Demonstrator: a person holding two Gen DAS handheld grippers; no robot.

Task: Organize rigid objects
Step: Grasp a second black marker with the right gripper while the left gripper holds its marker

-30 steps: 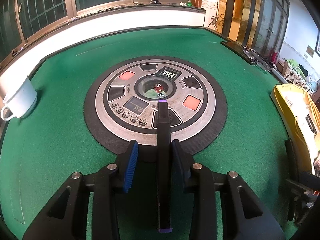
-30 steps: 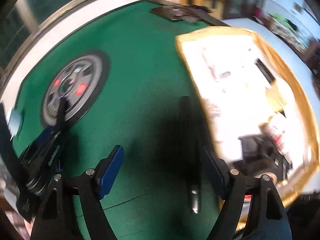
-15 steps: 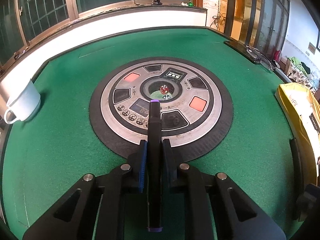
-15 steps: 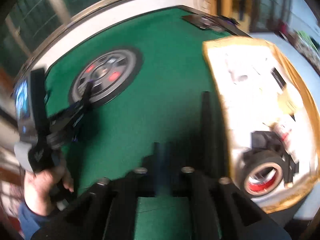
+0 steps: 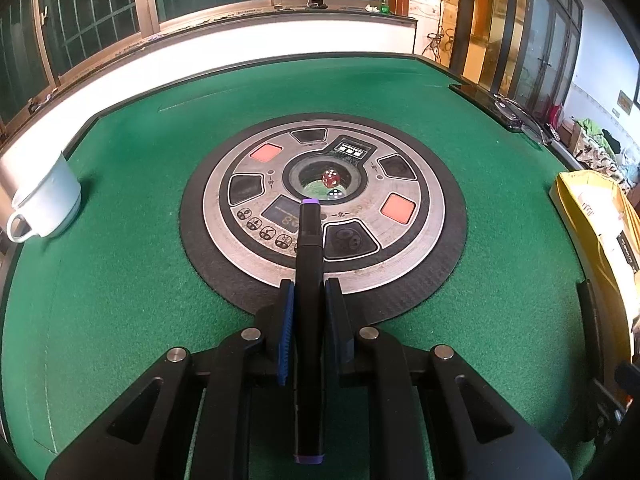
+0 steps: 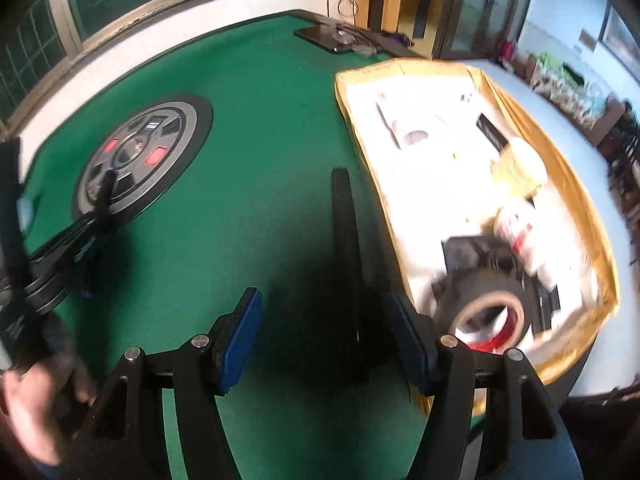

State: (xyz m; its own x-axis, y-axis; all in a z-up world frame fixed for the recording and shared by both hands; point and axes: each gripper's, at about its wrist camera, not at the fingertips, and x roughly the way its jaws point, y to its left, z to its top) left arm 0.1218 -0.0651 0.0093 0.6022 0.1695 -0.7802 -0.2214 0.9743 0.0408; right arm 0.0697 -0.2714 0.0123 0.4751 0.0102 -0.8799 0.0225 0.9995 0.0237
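Left view: the left tongs are clamped on a black marker, held above the green desk; keep the squeeze steady.
Right view: the right tongs have just been opening, pads clear of a second black marker lying on the desk between them; centre it before closing.
Only here: cardboard box, tape roll.

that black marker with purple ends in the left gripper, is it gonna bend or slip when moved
The black marker looks like a stiff plastic barrel, so it probably won't bend. The left gripper is clamped about mid-length with both ends sticking out, so it might pivot if bumped. Its smooth barrel could slide between the pads, and may roll once set down.
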